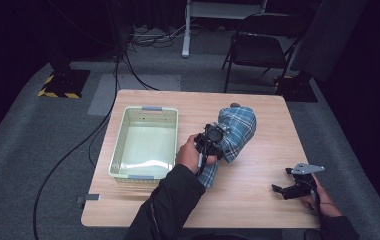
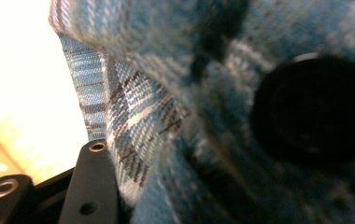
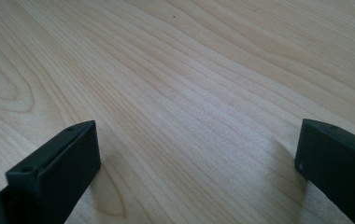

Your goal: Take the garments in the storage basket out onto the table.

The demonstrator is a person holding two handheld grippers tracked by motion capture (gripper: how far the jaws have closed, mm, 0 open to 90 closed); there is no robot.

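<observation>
From the high view, left gripper (image 1: 212, 141) buried in the plaid cloth (image 1: 237, 131) lying lengthwise just right of the basket (image 1: 123, 150), right gripper (image 1: 293, 185) well apart; in the left gripper view, clamped on fabric (image 2: 175, 93); in the right gripper view, spread wide over bare table (image 3: 189, 93).
</observation>
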